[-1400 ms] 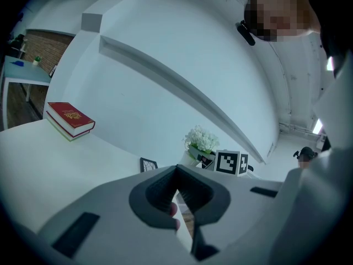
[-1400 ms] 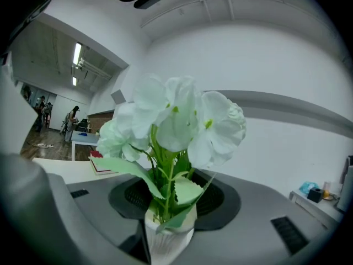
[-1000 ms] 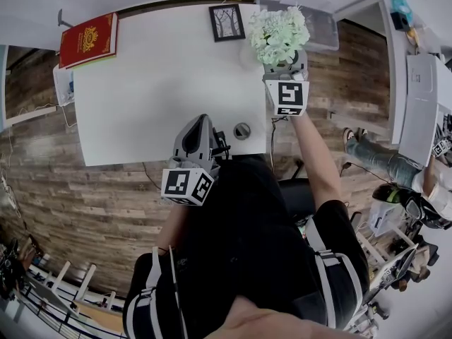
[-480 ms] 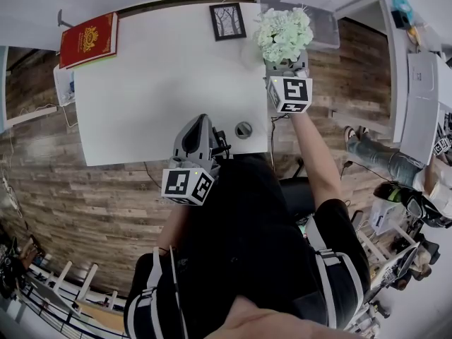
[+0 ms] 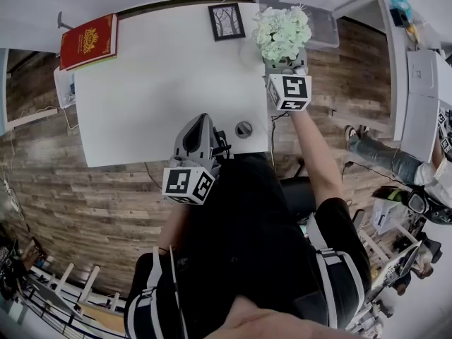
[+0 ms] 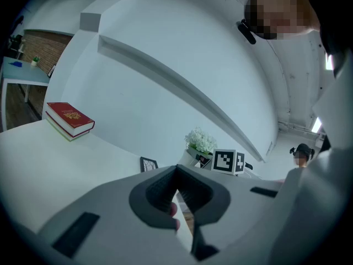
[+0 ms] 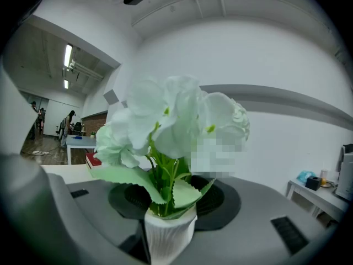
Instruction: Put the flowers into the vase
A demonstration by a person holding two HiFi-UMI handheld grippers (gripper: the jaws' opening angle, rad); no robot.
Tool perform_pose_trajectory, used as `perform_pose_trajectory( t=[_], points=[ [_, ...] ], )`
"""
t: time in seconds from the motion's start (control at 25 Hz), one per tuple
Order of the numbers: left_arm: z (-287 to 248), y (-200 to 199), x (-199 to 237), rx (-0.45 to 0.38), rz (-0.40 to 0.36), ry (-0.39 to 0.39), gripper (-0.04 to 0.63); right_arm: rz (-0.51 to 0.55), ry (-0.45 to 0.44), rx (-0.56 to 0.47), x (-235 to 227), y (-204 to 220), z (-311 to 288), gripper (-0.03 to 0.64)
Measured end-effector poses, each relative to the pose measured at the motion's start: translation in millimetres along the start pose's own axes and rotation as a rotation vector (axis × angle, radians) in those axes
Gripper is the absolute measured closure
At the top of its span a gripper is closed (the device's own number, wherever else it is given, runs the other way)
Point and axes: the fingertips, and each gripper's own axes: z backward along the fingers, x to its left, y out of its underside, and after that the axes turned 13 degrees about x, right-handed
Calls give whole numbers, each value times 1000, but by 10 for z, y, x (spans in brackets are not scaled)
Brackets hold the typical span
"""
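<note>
A bunch of white flowers (image 5: pixel 282 32) with green leaves stands in a white ribbed vase (image 7: pixel 168 236) over the table's far right corner. My right gripper (image 5: pixel 286 63) is shut on the vase; in the right gripper view its jaws (image 7: pixel 171 203) flank the vase, and the flowers (image 7: pixel 176 120) fill the middle. My left gripper (image 5: pixel 200 122) hovers at the table's near edge. It is shut and holds nothing (image 6: pixel 177 173). From the left gripper view the flowers (image 6: pixel 201 141) show far off, beside the right gripper's marker cube (image 6: pixel 225 162).
The white table (image 5: pixel 155 83) carries a red book (image 5: pixel 88 39) at the far left corner and a small framed picture (image 5: pixel 227 22) next to the flowers. A round cable grommet (image 5: pixel 244 129) sits near the front edge. A clear bin (image 5: pixel 321 27) stands behind the table's right end.
My right gripper has rolled a little with the vase and flowers and shifted slightly towards the table's far edge. The left gripper has stayed put.
</note>
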Motion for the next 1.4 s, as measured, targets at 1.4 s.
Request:
perform_pose_trajectory(
  t=[1.4],
  points=[
    [21,-40,-32,-13,-22,9,549,-61,-140,33,42,76,34,278]
  ],
)
